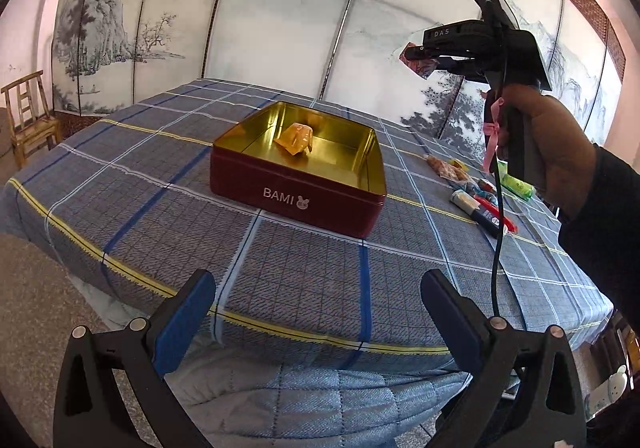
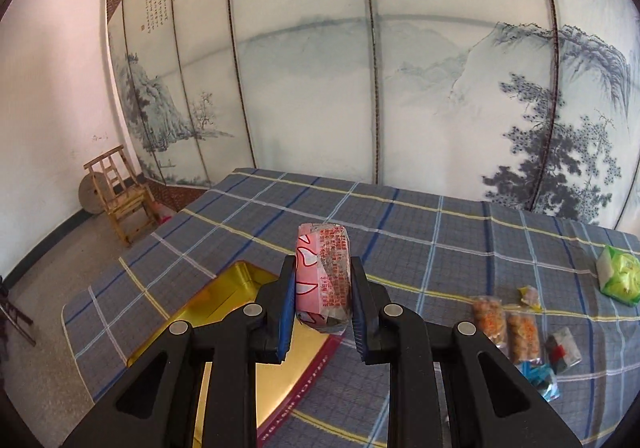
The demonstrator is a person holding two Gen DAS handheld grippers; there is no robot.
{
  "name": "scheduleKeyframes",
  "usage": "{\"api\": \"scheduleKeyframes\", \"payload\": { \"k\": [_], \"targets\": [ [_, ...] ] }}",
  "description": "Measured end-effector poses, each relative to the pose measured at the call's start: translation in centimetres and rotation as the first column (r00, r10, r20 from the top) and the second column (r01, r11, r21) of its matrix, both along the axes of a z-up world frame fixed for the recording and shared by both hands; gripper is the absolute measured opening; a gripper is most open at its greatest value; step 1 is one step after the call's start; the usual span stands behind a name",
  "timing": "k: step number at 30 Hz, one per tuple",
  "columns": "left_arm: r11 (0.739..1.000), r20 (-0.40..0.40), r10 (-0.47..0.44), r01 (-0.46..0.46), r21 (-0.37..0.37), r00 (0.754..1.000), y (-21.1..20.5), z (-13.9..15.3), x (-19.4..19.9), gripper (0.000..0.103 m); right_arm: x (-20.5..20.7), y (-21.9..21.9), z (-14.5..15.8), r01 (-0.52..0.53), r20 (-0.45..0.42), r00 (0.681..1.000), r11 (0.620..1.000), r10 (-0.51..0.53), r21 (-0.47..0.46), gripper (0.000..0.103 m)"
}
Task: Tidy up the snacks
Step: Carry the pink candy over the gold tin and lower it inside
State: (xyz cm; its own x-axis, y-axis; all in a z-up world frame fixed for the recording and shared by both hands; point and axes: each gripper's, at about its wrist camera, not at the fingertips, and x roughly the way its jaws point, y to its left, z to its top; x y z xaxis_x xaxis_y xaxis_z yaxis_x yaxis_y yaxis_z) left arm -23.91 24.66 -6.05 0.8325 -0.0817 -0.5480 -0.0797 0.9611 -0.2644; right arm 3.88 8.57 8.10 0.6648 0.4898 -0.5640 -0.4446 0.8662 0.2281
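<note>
Right gripper (image 2: 322, 312) pinching pink-wrapped snack packet (image 2: 323, 280), above near right edge of dark red, gold-lined tin box (image 2: 236, 288). Left gripper (image 1: 318, 312) spread, empty, near table edge.

A red tin (image 1: 298, 197) marked BAMI stands open near the middle of the plaid-covered bench (image 1: 120, 184), gold inside, holding one orange wrapped snack (image 1: 295, 140). A pink-wrapped snack (image 2: 322, 276) is clamped upright, above the tin's rim. The remaining snacks (image 2: 516, 324) lie loose toward the bench's right edge, a green packet (image 2: 619, 275) farthest back.
</note>
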Motion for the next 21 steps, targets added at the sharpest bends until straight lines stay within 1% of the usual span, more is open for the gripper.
{"api": "scheduleKeyframes", "payload": {
  "k": [6, 11, 15, 21],
  "targets": [
    [0.999, -0.006, 0.034, -0.035, -0.01, 0.999, 1.5, -0.3, -0.5, 0.101, -1.5, 5.1, -1.8, -0.099, -0.032, 0.995, 0.995, 0.099, -0.016, 0.025],
    [0.999, -0.021, 0.05, -0.051, -0.019, 0.999, 2.2, -1.0, -0.6, 0.101, -3.0, 8.9, -4.1, -0.192, -0.079, 0.979, 0.981, 0.188, -0.037, 0.025],
    [0.998, -0.026, 0.063, -0.064, -0.024, 0.998, 2.6, -1.2, -0.6, 0.101, -4.1, 11.5, -6.0, -0.265, -0.125, 0.958, 0.963, 0.257, -0.052, 0.025],
    [0.997, -0.045, 0.067, -0.069, -0.035, 0.997, 3.0, -1.9, -0.4, 0.101, -5.2, 14.6, -8.8, -0.377, -0.213, 0.909, 0.924, 0.358, -0.057, 0.025]
  ]
}}
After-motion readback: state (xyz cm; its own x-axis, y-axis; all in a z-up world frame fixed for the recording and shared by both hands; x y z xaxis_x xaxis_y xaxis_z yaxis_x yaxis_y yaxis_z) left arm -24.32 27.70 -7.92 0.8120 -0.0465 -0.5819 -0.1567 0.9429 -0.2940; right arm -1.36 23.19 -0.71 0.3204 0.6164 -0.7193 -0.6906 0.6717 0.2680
